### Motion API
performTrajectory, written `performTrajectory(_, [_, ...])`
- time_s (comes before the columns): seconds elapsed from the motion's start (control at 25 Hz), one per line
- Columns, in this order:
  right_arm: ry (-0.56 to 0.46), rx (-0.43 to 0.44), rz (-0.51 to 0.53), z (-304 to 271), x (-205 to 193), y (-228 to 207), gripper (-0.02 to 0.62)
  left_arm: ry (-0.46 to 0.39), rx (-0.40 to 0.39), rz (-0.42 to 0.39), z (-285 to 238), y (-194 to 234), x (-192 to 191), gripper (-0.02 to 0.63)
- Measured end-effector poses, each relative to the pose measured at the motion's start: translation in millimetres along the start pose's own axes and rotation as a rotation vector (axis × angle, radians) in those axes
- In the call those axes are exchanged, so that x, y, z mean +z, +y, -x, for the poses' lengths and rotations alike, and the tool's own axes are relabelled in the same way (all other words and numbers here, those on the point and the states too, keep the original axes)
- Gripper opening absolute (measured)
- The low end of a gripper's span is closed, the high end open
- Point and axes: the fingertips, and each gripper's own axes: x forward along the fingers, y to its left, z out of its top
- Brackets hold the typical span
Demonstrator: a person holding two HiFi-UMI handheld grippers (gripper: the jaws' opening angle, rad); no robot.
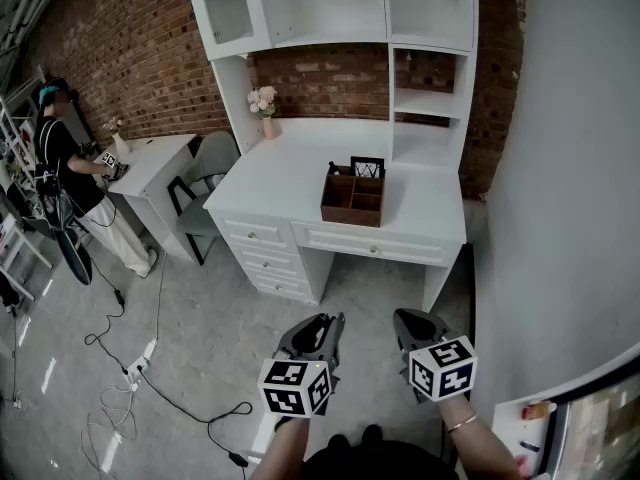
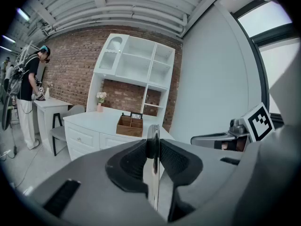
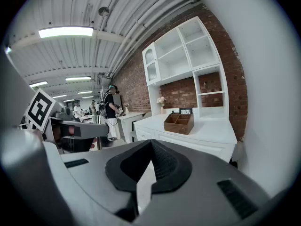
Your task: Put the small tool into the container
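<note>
A brown wooden container (image 1: 352, 196) with several compartments stands on the white desk (image 1: 290, 183), far ahead of both grippers. My left gripper (image 1: 325, 330) is low in the head view, over the floor, shut on a thin silvery small tool (image 2: 153, 147) that stands edge-on between its pads. To its right, my right gripper (image 1: 408, 324) is shut with nothing in it. The left gripper view has the container (image 2: 130, 125) straight ahead, beyond the left gripper (image 2: 153, 142). In the right gripper view the container (image 3: 179, 123) lies beyond the right gripper (image 3: 151, 147).
The desk carries a white hutch (image 1: 330, 18) and a pink flower vase (image 1: 266, 113). A grey chair (image 1: 205, 183) stands left of the desk. A person (image 1: 70, 183) works at a second white table (image 1: 150, 163). Cables (image 1: 130, 368) trail on the floor. A grey wall (image 1: 570, 168) rises at right.
</note>
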Motion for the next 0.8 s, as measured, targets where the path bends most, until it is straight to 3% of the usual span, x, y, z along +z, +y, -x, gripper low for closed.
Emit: performTrajectory(0.8, [-0.016, 0.028, -0.006, -16.5, 2.2, -27.6, 0.005, 0.016, 0.032, 0.003, -38.4, 1.8, -2.0, 0.086])
